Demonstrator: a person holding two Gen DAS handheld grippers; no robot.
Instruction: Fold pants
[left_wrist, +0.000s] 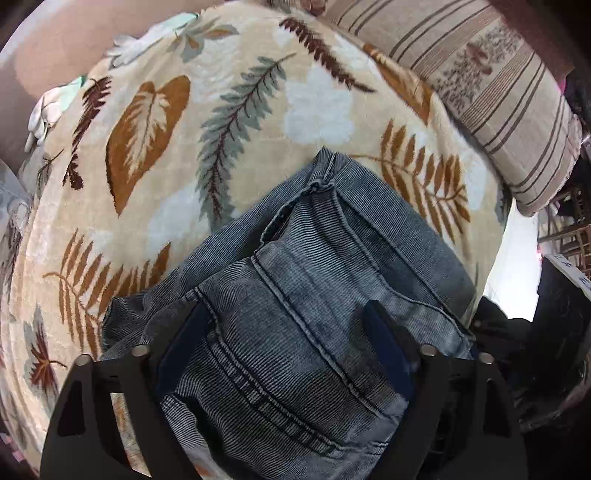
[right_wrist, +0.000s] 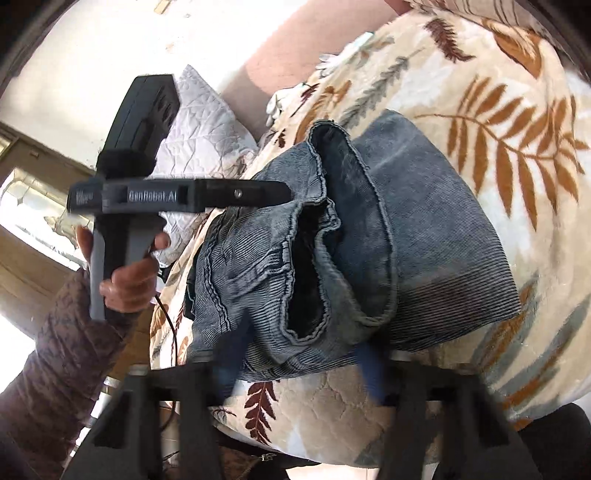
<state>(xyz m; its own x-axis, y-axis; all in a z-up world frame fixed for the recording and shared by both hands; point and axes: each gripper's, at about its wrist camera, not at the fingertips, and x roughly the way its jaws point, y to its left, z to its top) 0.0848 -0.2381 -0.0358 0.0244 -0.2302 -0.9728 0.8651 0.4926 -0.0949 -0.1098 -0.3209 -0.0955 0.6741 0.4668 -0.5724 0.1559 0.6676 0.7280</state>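
1. Left tool (left_wrist: 284, 325): fingers spread wide, straddling the folded pants (left_wrist: 295, 295) near the waistband seams.
2. Right tool (right_wrist: 299, 363): fingers apart at the pants' (right_wrist: 332, 236) near edge.
3. Pants lie bundled on the leaf-patterned blanket (left_wrist: 177, 122) of the bed.

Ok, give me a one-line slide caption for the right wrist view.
Folded grey jeans on a leaf-print blanket, the left tongs reaching in from the side.
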